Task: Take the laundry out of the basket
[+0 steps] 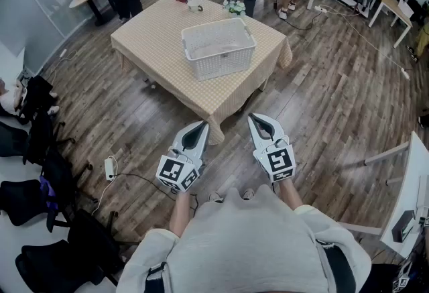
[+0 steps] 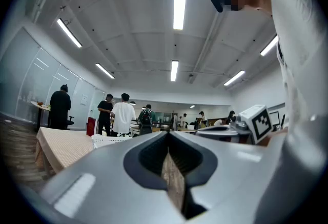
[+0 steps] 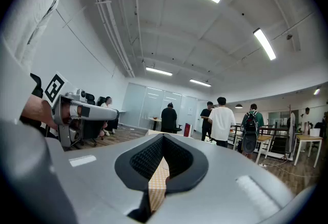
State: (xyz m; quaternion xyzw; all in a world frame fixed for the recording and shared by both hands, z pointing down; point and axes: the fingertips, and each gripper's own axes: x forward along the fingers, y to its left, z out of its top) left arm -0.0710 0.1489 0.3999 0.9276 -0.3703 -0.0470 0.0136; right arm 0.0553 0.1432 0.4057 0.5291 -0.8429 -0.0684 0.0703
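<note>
The left gripper and the right gripper have their jaws pressed together (nothing between them), well apart from the white basket on the table

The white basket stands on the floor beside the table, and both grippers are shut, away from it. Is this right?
Not fully. The basket stands on the table, not on the floor beside it; the head view shows this. The rest is right: the left gripper and the right gripper are shut, away from it.
</note>
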